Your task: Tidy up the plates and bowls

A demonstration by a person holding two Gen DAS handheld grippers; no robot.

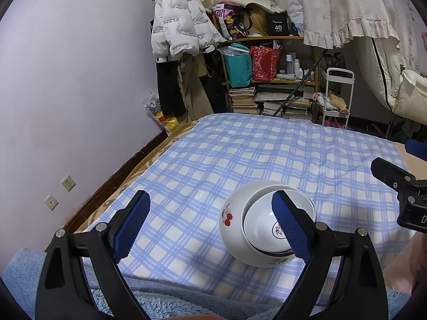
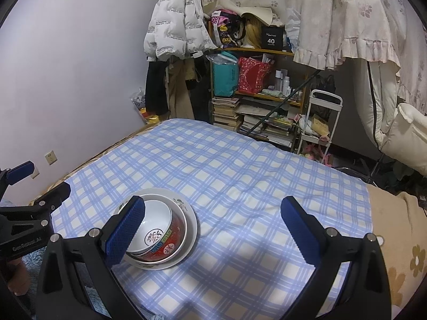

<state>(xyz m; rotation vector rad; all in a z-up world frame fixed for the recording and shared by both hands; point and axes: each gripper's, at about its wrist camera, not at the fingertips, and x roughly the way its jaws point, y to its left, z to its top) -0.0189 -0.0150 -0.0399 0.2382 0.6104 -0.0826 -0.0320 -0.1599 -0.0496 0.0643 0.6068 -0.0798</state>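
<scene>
Bed [image 2: 253, 176] under a blue-checked sheet, with the stacked bowls lying ahead of both grippers; the left gripper [image 1: 210, 224] and right gripper [image 2: 213, 226] each stand spread wide, holding nothing. The white outer bowl [image 1: 232, 229] with cherry motif lies behind the left gripper's right finger. Only the right wrist view shows the red patterned wall of the inner bowl [image 2: 170, 245], nested within.
</scene>
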